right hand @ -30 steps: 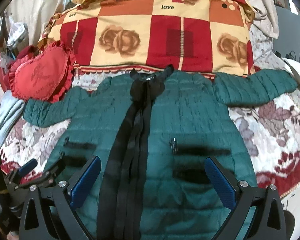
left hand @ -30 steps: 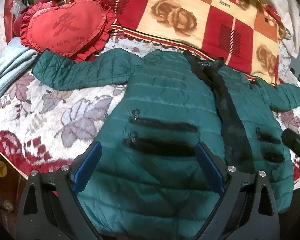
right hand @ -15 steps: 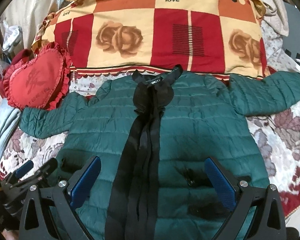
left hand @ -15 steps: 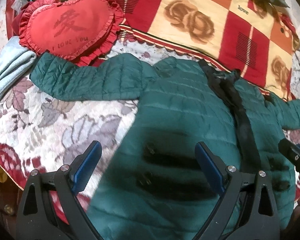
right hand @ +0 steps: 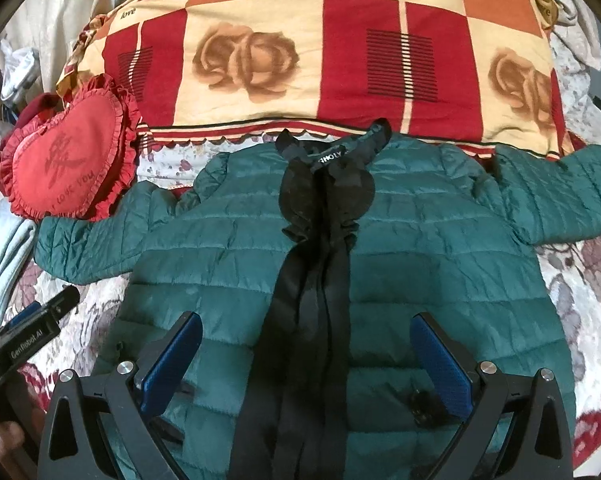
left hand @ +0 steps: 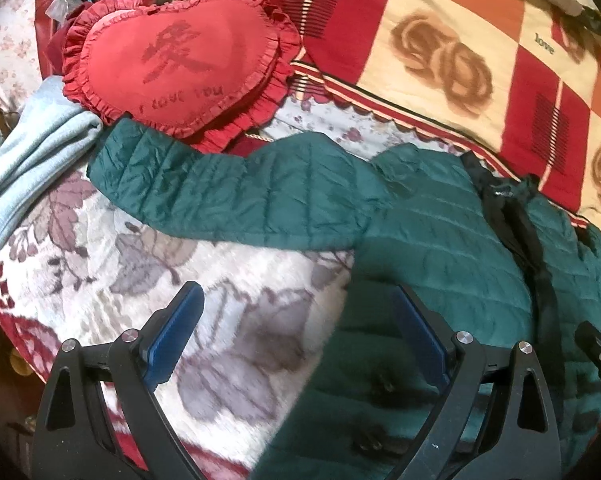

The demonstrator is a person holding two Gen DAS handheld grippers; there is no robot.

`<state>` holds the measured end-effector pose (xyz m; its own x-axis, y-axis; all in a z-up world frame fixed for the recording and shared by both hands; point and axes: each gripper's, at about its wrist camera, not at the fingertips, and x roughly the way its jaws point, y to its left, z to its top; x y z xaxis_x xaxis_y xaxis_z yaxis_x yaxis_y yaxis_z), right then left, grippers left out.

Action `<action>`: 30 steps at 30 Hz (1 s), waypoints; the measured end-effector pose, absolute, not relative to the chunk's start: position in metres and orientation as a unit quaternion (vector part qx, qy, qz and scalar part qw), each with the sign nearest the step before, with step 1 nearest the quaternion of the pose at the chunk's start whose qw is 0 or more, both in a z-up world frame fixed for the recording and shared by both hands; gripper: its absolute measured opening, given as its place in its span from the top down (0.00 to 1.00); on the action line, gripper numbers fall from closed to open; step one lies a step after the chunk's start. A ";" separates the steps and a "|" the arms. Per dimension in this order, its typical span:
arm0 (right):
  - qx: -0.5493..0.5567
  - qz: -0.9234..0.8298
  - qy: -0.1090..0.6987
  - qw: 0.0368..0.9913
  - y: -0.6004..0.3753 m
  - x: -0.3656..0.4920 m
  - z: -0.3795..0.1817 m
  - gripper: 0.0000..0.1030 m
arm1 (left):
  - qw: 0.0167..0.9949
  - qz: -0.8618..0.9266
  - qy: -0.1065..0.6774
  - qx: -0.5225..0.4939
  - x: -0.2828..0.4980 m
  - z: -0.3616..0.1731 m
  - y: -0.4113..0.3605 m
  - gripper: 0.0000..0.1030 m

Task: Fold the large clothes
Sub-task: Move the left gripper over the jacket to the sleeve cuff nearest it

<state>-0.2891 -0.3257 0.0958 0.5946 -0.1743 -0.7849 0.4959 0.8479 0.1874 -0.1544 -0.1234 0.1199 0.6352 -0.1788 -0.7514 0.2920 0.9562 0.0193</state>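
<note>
Item: green jacket, flat on bed, sleeves spread. Our left gripper and right gripper: both apart, empty. Step: opening approach; next, we judge, grasping left sleeve.

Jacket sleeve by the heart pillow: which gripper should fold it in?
Probably left. The left gripper is open, beside the jacket, facing that sleeve. The right gripper, also open, is centred over the black zipper strip.
</note>
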 end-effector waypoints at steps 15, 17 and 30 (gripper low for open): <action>0.193 -0.175 0.410 0.874 -0.325 -0.276 0.088 0.00 | 0.909 -0.047 0.405 0.086 -0.086 0.108 -0.089 0.08; 0.192 -0.174 0.413 0.873 -0.324 -0.274 0.086 0.00 | 0.909 -0.033 0.407 0.081 -0.075 0.106 -0.080 0.08; 0.186 -0.163 0.431 0.868 -0.318 -0.267 0.077 0.00 | 0.906 0.036 0.422 0.023 -0.007 0.072 -0.015 0.08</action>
<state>-0.2672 -0.3176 0.0767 0.5751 -0.1224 -0.8089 0.4431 0.8777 0.1822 -0.0074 -0.0151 0.0723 0.6418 0.0848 -0.7621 -0.0468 0.9963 0.0715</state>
